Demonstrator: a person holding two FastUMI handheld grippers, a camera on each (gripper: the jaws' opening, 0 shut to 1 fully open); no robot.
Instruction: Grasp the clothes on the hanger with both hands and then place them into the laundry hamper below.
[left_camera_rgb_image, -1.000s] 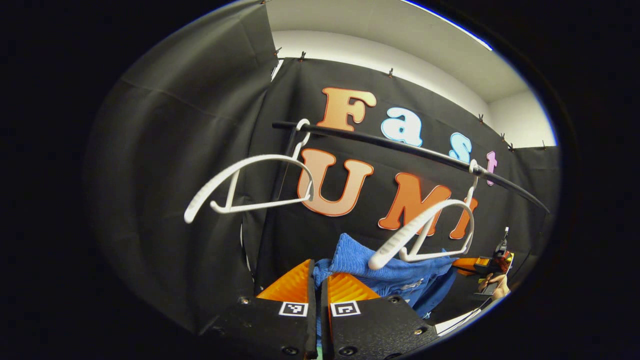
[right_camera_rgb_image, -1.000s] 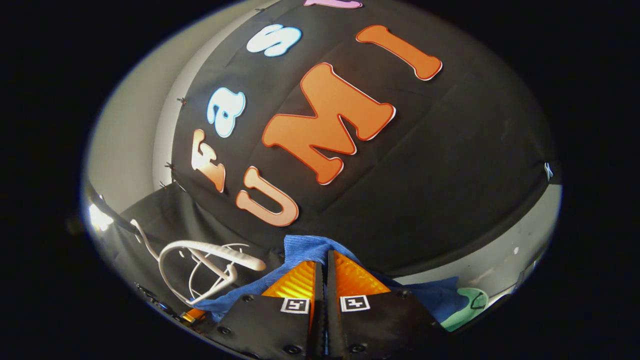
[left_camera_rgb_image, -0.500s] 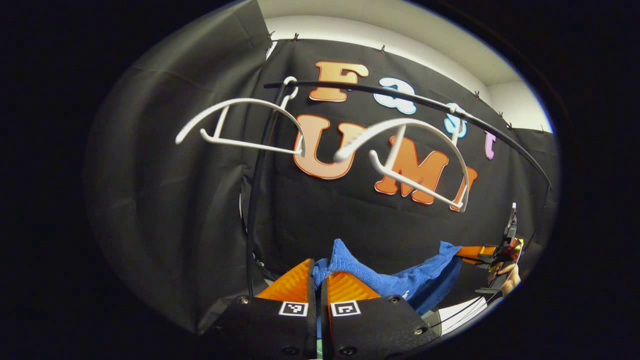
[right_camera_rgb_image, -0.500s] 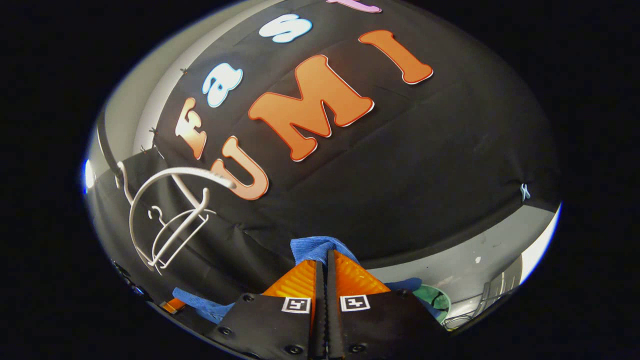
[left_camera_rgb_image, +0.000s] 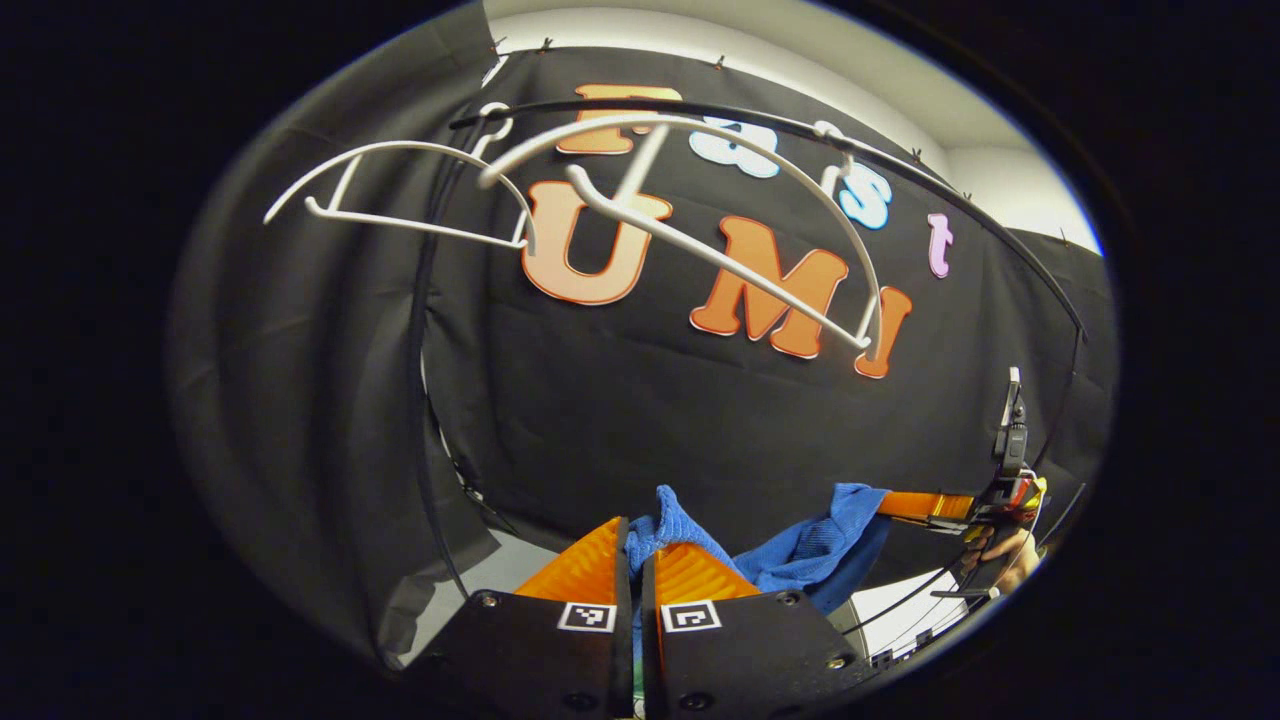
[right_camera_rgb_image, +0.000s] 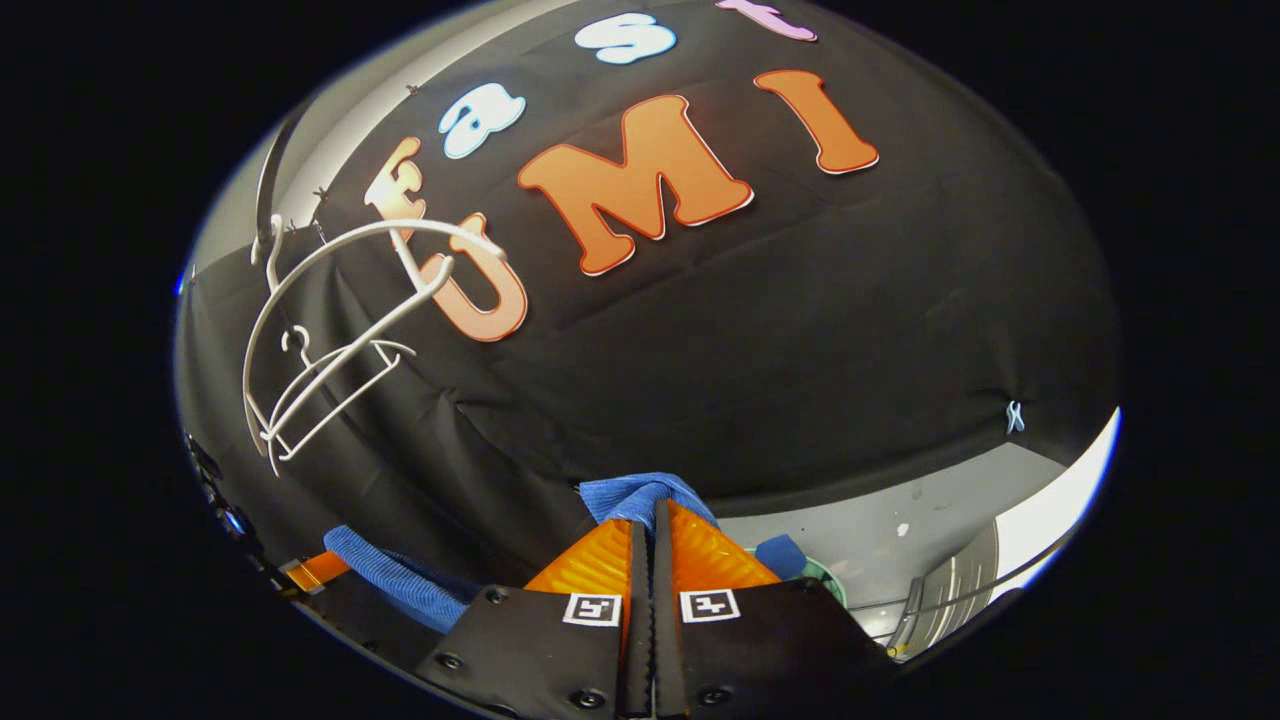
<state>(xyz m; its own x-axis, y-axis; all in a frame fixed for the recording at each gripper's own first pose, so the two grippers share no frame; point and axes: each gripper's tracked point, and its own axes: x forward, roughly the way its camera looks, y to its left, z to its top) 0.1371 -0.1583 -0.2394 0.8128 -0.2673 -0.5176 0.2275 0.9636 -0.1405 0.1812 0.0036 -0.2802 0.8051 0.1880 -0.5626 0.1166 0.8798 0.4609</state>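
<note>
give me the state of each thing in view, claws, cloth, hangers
left claw: shut on the blue garment
right claw: shut on the blue garment
blue garment: off the hangers, slung between both claws
near white hanger: bare, hooked on the black rail
far white hanger: bare, on the same rail

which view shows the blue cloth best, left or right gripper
The left gripper view: the blue cloth stretches as one span from the left gripper across to the right gripper, below the white hangers. The right gripper view gives separate pieces: a tuft above its fingers and a band at lower left.
</note>
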